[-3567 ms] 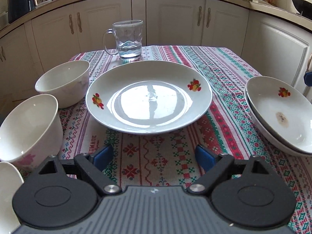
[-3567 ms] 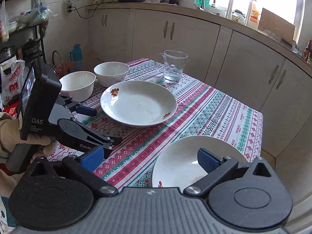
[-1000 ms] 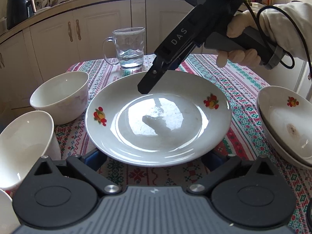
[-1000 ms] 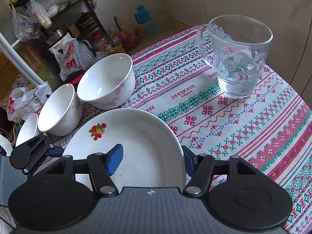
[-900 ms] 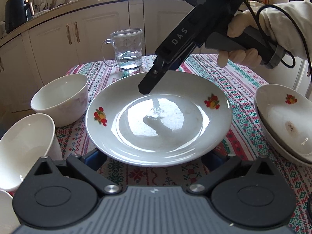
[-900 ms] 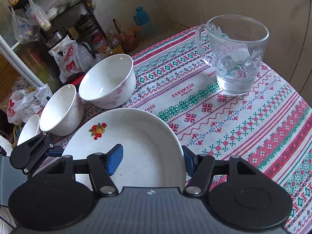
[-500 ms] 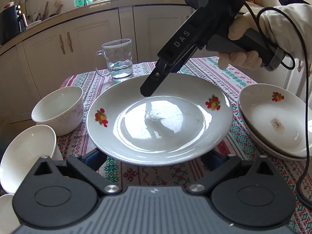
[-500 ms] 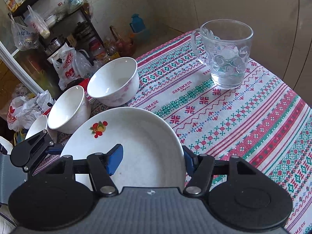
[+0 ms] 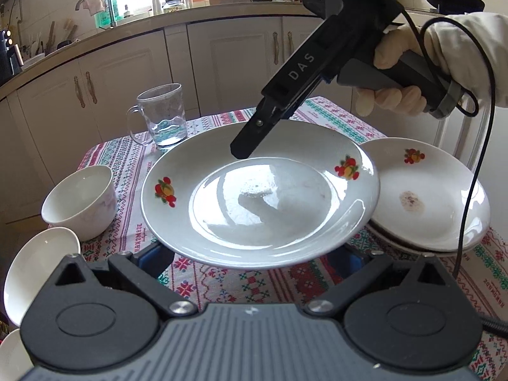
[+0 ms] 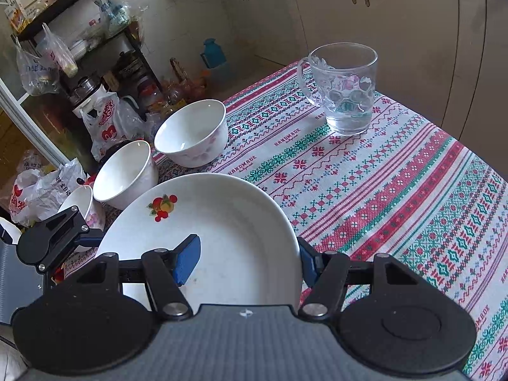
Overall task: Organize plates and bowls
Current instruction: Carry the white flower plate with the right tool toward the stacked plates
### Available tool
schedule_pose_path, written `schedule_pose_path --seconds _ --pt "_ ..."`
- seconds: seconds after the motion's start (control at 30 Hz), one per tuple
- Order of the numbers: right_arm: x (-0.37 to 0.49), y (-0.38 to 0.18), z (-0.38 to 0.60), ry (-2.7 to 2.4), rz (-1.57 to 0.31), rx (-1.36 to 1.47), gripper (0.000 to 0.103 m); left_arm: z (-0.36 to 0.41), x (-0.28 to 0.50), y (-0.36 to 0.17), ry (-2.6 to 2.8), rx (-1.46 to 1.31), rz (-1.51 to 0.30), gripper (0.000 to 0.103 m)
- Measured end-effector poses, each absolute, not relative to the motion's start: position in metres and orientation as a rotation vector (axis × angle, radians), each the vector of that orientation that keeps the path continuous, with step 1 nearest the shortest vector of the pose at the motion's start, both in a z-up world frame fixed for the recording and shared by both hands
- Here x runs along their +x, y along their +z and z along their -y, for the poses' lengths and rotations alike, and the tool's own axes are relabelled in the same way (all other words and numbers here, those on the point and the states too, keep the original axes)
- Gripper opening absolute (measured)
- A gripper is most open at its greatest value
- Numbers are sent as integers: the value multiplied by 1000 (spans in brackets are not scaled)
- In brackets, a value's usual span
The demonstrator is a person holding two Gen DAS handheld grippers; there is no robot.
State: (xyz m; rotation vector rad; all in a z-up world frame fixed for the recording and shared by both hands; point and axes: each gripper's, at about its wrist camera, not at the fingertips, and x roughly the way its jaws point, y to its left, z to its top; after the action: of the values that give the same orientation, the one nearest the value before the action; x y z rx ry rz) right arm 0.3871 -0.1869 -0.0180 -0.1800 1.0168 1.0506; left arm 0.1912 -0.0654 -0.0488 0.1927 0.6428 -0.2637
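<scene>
Since the earlier frames the plate (image 9: pixel 260 203) has left the tablecloth (image 9: pixel 324 114): it was lying flat between the bowls and the stack, and now it hangs above the cloth, carried on both sides and drifting toward the stacked plates. Far out to the left of the left gripper (image 9: pixel 250 258), three white bowls (image 10: pixel 192 133) stand in a loose row along the table edge, apart from one another and not nested. The left gripper's blue fingers sit under the plate's near rim, spread wide to either side; whether they press it or only support it cannot be told from here. Beyond the plate's far rim stands a glass mug (image 9: pixel 160 116) holding a little water. The right gripper (image 10: pixel 246 262) is clenched on the plate's opposite edge, one blue pad lying inside the dish and the other outside the rim. To the right of the fingers wait the stacked plates (image 9: pixel 431 197), the top one stained. By my reading, the plates are nearly gathered once this one lands, while nesting the bowls is still to do.
</scene>
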Motion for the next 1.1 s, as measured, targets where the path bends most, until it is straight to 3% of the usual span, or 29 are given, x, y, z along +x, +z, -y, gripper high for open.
schedule_pose_path --seconds 1.1 --pt "310 -25 320 832 -962 8 69 137 168 -48 -530 314 -665 101"
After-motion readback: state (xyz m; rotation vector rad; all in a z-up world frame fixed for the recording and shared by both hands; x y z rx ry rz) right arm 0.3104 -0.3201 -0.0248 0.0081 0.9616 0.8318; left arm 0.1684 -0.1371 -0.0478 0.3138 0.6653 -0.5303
